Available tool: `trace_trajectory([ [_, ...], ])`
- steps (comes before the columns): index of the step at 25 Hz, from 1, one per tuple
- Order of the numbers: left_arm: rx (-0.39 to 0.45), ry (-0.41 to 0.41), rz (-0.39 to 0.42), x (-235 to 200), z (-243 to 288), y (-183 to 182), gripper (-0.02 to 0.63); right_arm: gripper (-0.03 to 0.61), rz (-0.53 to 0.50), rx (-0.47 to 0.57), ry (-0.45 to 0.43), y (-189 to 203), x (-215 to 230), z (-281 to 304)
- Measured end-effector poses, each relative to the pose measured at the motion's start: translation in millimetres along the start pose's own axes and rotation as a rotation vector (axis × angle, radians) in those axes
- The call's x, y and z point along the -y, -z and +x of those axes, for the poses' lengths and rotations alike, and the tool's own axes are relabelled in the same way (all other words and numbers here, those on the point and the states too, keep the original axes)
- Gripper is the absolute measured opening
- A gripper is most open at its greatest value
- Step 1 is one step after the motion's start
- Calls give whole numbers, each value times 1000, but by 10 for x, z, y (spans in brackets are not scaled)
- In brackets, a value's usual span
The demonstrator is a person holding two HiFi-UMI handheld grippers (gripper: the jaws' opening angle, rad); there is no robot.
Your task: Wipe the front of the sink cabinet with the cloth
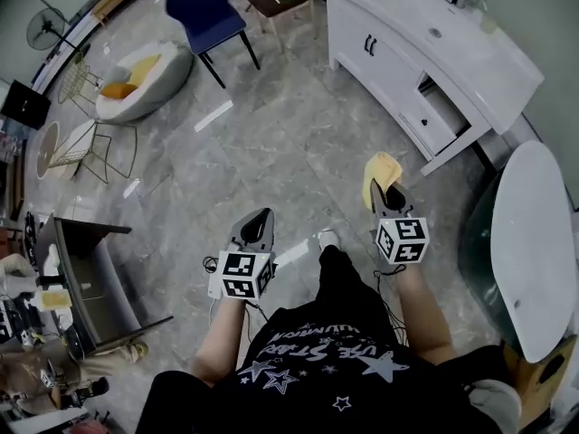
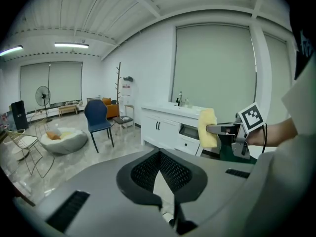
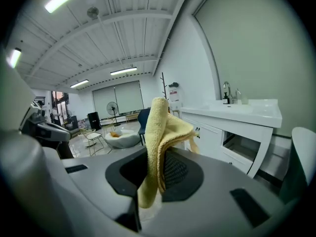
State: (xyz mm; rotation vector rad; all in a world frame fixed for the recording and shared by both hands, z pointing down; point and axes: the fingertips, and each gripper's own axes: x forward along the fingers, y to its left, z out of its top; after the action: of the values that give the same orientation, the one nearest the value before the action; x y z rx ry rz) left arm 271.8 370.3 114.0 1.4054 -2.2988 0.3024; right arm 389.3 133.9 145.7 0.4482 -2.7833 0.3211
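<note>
Grips crumpled yellow fabric cloth (image 3: 158,137) in right claw (image 1: 382,191), apart from white sink cabinet (image 1: 389,70) with one drawer open. Holds left claw (image 1: 263,215) closed and empty above grey marble-pattern floor (image 1: 271,143).

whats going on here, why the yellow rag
A person holds tongs in each hand. The right tongs are shut on a yellow cloth; the left tongs are closed on nothing. The white sink cabinet stands ahead across the floor, and the cloth isn't touching it yet.
</note>
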Motion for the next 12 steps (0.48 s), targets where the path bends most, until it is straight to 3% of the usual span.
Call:
trace_trajectory([
  [6,12,35,13,81,818,-629,15,61,34,-30,-6,-276,586,730],
  [12,-16,4,6,-277,1201,-763,15,61,36,-40,-26,-436,649,1244],
])
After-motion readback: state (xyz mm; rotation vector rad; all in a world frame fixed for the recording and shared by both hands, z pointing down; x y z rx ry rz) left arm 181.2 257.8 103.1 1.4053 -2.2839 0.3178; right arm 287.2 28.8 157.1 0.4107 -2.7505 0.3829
